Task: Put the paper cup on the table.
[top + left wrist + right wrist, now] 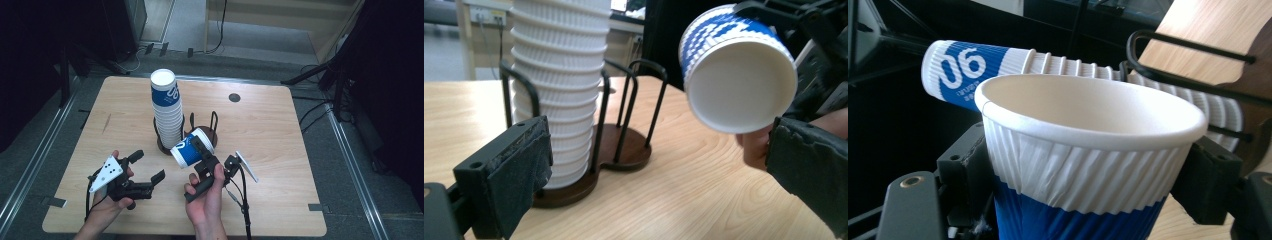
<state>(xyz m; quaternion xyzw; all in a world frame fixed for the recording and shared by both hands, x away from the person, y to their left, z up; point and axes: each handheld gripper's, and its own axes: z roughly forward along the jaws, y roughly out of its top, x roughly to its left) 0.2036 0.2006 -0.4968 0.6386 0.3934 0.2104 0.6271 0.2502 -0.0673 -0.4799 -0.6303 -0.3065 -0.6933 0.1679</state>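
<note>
My right gripper [200,155] pinches a single cup [191,149], tilted, mouth facing left toward my left gripper [150,167], which is spread and empty. The cup stack [167,112] and holder [210,131] sit just behind; the empty slot lies nearest, with bare worktop [270,130] to the right.
</note>
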